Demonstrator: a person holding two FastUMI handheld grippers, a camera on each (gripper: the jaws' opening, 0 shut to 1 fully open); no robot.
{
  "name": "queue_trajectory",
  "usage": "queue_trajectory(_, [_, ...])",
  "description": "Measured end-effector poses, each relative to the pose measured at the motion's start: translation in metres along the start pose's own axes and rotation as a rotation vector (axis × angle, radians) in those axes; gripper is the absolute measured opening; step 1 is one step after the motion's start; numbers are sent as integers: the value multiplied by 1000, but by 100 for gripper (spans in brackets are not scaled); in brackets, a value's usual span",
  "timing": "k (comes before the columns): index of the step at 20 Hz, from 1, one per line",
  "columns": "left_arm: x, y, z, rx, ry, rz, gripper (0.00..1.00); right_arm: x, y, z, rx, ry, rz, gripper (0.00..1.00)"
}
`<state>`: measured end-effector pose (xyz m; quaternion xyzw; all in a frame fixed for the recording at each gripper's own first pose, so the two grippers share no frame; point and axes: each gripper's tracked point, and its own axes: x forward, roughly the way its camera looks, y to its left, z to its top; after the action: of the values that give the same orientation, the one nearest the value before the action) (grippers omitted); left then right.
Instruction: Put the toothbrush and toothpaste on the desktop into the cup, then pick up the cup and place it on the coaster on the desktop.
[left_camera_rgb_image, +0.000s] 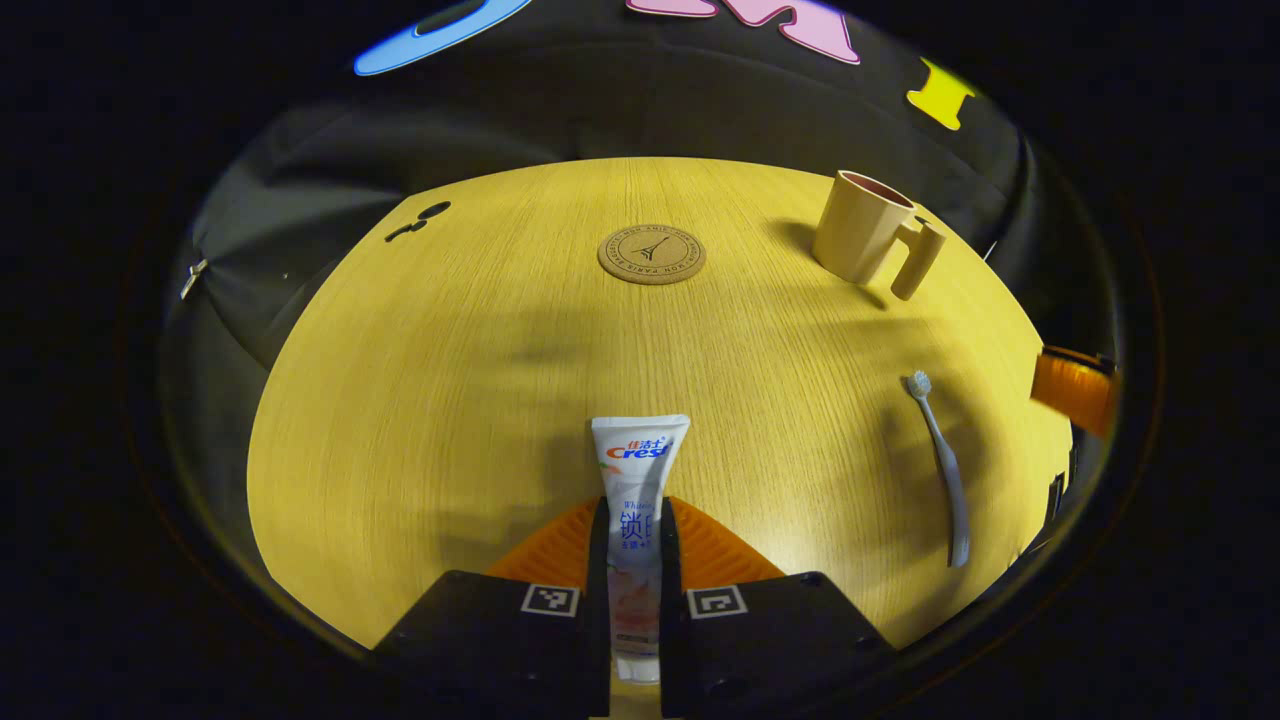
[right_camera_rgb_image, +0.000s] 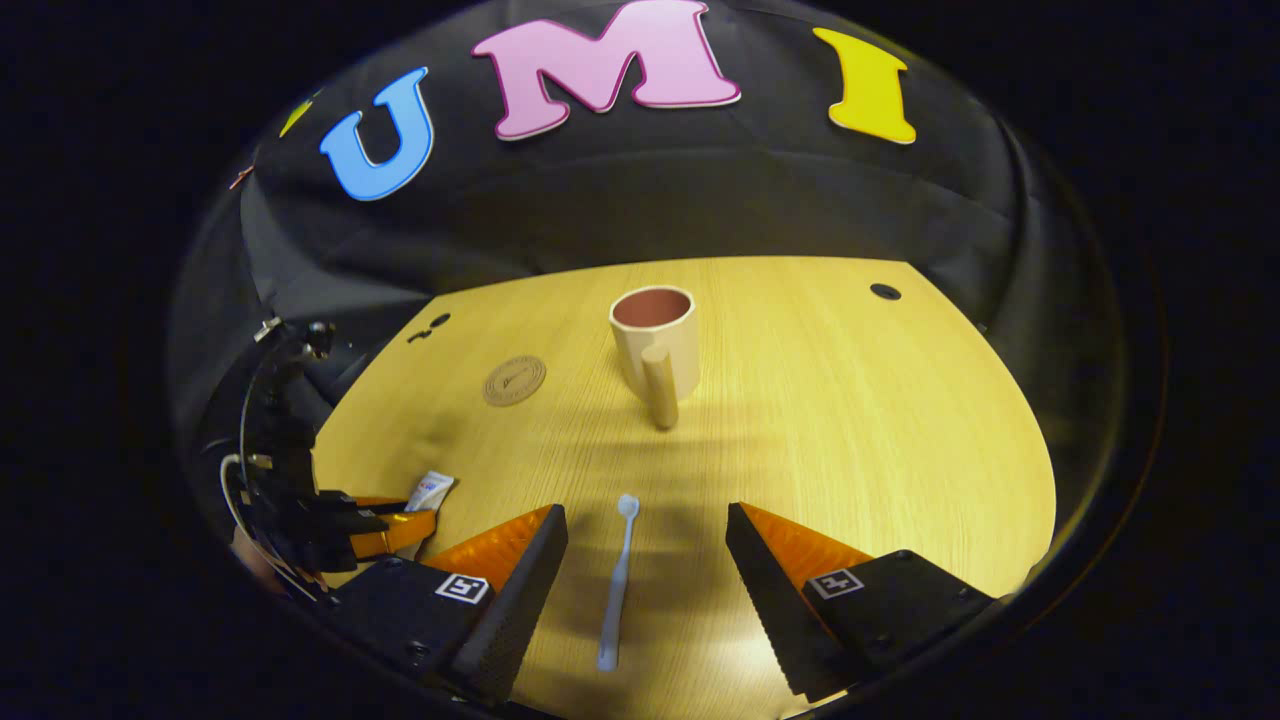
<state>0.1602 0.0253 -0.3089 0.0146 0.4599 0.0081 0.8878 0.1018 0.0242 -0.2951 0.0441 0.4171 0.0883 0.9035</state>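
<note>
A white toothpaste tube (left_camera_rgb_image: 637, 500) lies on the wooden desktop (left_camera_rgb_image: 480, 380) between the fingers of my left gripper (left_camera_rgb_image: 634, 530), which is shut on it. The pale toothbrush (left_camera_rgb_image: 942, 462) lies to the right, bristles pointing away. In the right gripper view the toothbrush (right_camera_rgb_image: 616, 580) lies between the spread fingers of my open right gripper (right_camera_rgb_image: 647, 540), touched by neither. The beige cup (right_camera_rgb_image: 655, 345) stands upright beyond it, handle toward me; the cup (left_camera_rgb_image: 872, 240) sits at the far right in the left gripper view. The round cork coaster (left_camera_rgb_image: 651, 253) lies at the far centre.
The coaster (right_camera_rgb_image: 514, 380) lies left of the cup. My left gripper (right_camera_rgb_image: 385, 530) with the toothpaste (right_camera_rgb_image: 432, 490) appears at the lower left of the right gripper view. Small dark holes (left_camera_rgb_image: 420, 220) mark the desktop's far left, and one hole (right_camera_rgb_image: 885, 291) the far right.
</note>
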Motion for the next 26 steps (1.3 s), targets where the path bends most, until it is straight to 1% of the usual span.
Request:
queue_trajectory(4, [-4, -1, 2, -33, -26, -32, 18, 15, 9, -28, -7, 93, -18, 98])
queue_trajectory(8, [-39, 1, 12, -50, -95, -59, 18, 21, 8, -45, -50, 142, -48, 95])
queue_trajectory(12, [-75, 5, 20, -105, -155, -89, 18, 30, 11, -66, -39, 205, -66, 83])
queue_trajectory(13, [-83, 7, 20, -111, -162, -90, 18, 31, 12, -71, -33, 219, -70, 78])
queue_trajectory(15, [-94, 15, 16, -98, -162, -76, 18, 35, 11, -83, -33, 255, -89, 74])
queue_trajectory(16, [-98, 18, 15, -85, -164, -67, 18, 40, 10, -79, -42, 227, -102, 74])
queue_trajectory(17, [-101, 22, 12, -73, -164, -60, 17, 40, 13, -81, -44, 242, -97, 70])
queue_trajectory(18, [-103, 23, 10, -68, -162, -58, 18, 40, 12, -80, -55, 243, -111, 65])
queue_trajectory(19, [-104, 24, 7, -70, -162, -60, 18, 41, 10, -82, -68, 256, -118, 55])
queue_trajectory(20, [-106, 24, 7, -75, -161, -62, 18, 38, 9, -79, -71, 250, -129, 44])
queue_trajectory(21, [-108, 24, 5, -79, -163, -64, 18, 40, 8, -81, -61, 258, -132, 22])
queue_trajectory(23, [-108, 24, 1, -80, -157, -62, 18, 40, 7, -80, -40, 265, -131, 10])
queue_trajectory(24, [-108, 23, 1, -73, -158, -57, 18, 40, 9, -80, -42, 263, -116, 8])
queue_trajectory(25, [-107, 21, 1, -69, -159, -58, 13, 39, 10, -80, -49, 264, -94, 8])
queue_trajectory(26, [-107, 18, 2, -71, -158, -61, 18, 39, 12, -80, -59, 262, -57, 7])
